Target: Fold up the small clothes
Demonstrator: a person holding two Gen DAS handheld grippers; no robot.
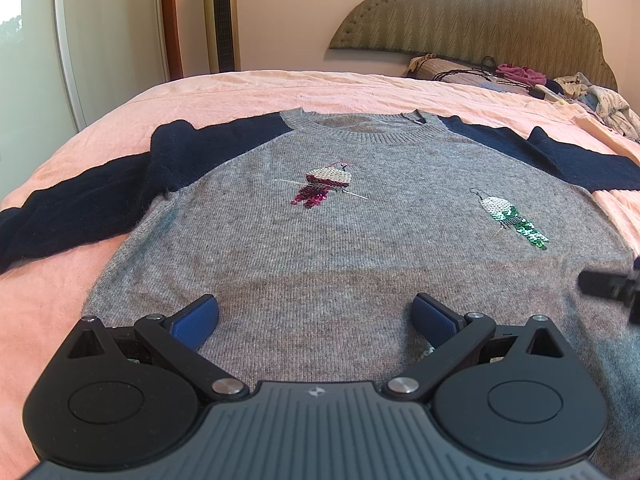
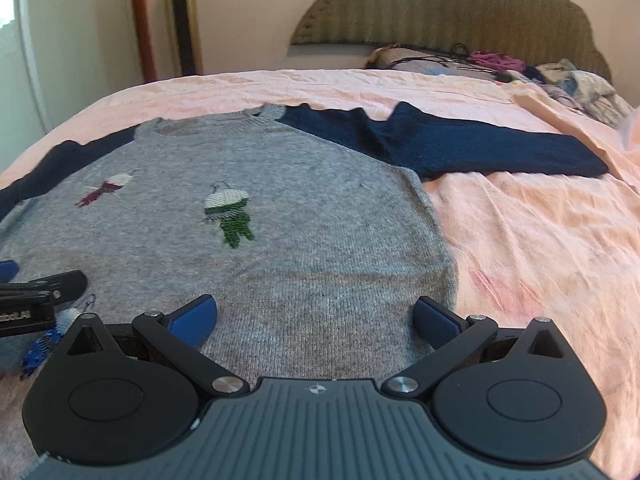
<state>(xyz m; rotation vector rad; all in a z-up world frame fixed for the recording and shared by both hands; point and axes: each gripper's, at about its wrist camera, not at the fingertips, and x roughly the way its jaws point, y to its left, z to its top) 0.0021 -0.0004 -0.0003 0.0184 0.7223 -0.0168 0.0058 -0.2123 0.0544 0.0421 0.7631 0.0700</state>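
A small grey sweater (image 1: 320, 248) with navy sleeves and sequin figures lies flat, front up, on the pink bedsheet (image 1: 100, 128); it also shows in the right wrist view (image 2: 260, 240). Its left sleeve (image 1: 80, 200) and right sleeve (image 2: 460, 148) are spread sideways. My left gripper (image 1: 316, 320) is open and empty just above the hem, left of middle. My right gripper (image 2: 316, 320) is open and empty above the hem near the sweater's right edge. Each gripper shows at the edge of the other's view.
A padded headboard (image 1: 480, 20) stands at the far end, with a pile of clothes and cords (image 1: 520, 76) on the bed below it. A tower fan (image 1: 221, 16) stands by the wall. Bare pink sheet (image 2: 540, 260) lies right of the sweater.
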